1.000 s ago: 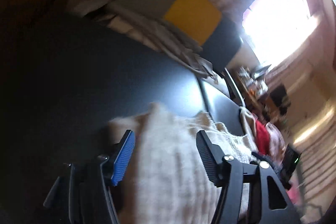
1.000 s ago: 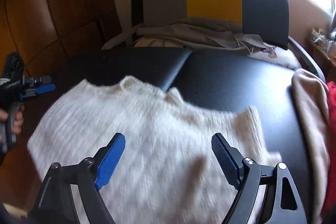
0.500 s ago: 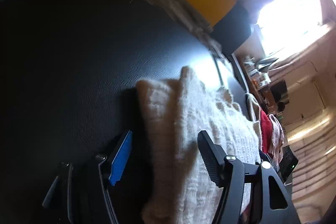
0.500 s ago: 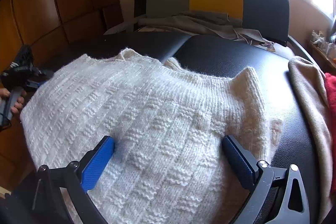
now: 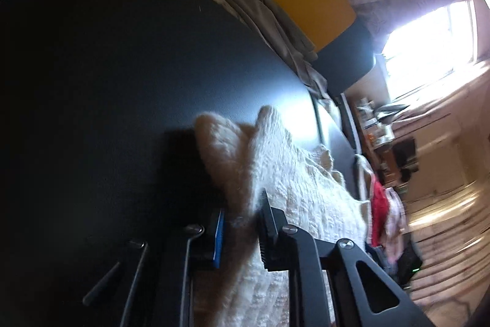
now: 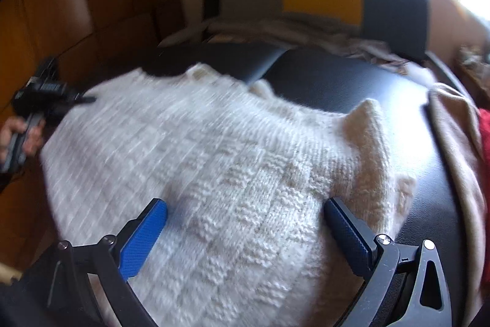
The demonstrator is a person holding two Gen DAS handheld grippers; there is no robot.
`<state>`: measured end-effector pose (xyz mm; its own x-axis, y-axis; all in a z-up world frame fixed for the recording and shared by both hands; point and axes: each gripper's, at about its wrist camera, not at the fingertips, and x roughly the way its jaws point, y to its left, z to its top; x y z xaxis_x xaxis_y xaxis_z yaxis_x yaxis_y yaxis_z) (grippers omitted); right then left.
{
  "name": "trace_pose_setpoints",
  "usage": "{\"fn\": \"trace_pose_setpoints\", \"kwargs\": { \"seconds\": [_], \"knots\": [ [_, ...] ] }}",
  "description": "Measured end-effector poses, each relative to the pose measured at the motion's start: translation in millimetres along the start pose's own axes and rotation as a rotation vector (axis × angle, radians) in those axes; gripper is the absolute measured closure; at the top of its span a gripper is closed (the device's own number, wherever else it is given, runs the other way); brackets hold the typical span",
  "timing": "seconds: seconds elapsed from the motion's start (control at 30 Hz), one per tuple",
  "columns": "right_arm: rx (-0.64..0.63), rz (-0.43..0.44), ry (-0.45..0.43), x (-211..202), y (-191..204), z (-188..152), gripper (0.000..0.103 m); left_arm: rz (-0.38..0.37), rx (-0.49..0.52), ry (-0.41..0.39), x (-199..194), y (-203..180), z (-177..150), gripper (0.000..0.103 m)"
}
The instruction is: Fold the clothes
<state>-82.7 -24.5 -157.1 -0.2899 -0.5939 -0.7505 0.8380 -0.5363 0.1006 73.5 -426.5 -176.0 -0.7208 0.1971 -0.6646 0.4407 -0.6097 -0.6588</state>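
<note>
The white knit sweater [image 6: 214, 161] lies spread over the black padded table [image 6: 352, 81], filling the centre and lower half of the right wrist view; in the left wrist view it runs from the centre down to the lower middle of the frame. What has changed in the last second is at its left edge: the left gripper [image 5: 242, 232], whose fingers stood wide apart over the cloth a second ago and half a second ago, has now drawn them close together on a bunched fold of that edge, with knit pinched between the blue pad and the black pad. That suggests the grab for the first fold is made on this side, and the edge looks ready to be lifted or carried across.

The right gripper [image 6: 245, 235] has not followed. Its fingers [image 6: 144, 235] are spread wide, low over the sweater's lower middle, with the cloth passing between and beneath them; they look to be at or just above the knit, gripping nothing.

In the right wrist view the left gripper shows at middle left, held in a hand [image 6: 21, 134]. At the right edge lie a beige garment [image 6: 453, 137] and something red [image 6: 484, 131].
</note>
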Motion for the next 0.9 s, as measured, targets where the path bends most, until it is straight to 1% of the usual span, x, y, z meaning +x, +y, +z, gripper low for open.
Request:
{"fn": "trace_pose_setpoints", "kwargs": {
  "seconds": [0.07, 0.17, 0.27, 0.4, 0.5, 0.67, 0.8, 0.83, 0.87, 0.9],
  "knots": [
    [-0.072, 0.096, 0.05, -11, 7, 9, 0.0, 0.041, 0.038, -0.001, -12, -2, 7, 0.087],
    [-0.19, 0.175, 0.095, -24, 16, 18, 0.0, 0.076, 0.057, -0.003, -29, 0, 15, 0.087],
    [-0.279, 0.221, 0.149, -27, 20, 26, 0.0, 0.083, 0.063, -0.011, -43, -2, 21, 0.087],
    [-0.328, 0.261, 0.226, -11, 10, 33, 0.0, 0.053, 0.08, -0.003, -56, -17, 21, 0.087],
    [-0.357, 0.269, 0.299, 8, 2, 24, 0.0, 0.011, 0.1, 0.012, -67, -34, 18, 0.087],
    [-0.421, 0.254, 0.302, 28, -2, 3, 0.0, -0.136, 0.1, 0.032, -73, -76, 7, 0.087],
    [-0.386, 0.247, 0.21, 21, -10, -10, 0.0, -0.228, 0.125, 0.051, -55, -129, -9, 0.087],
    [-0.371, 0.248, 0.184, 19, -12, -15, 0.0, -0.254, 0.126, 0.06, -49, -142, -13, 0.093],
    [-0.357, 0.25, 0.164, 18, -14, -18, 0.0, -0.287, 0.124, 0.069, -43, -154, -16, 0.102],
    [-0.343, 0.251, 0.145, 16, -17, -21, 0.0, -0.324, 0.122, 0.075, -36, -169, -18, 0.103]
  ]
}}
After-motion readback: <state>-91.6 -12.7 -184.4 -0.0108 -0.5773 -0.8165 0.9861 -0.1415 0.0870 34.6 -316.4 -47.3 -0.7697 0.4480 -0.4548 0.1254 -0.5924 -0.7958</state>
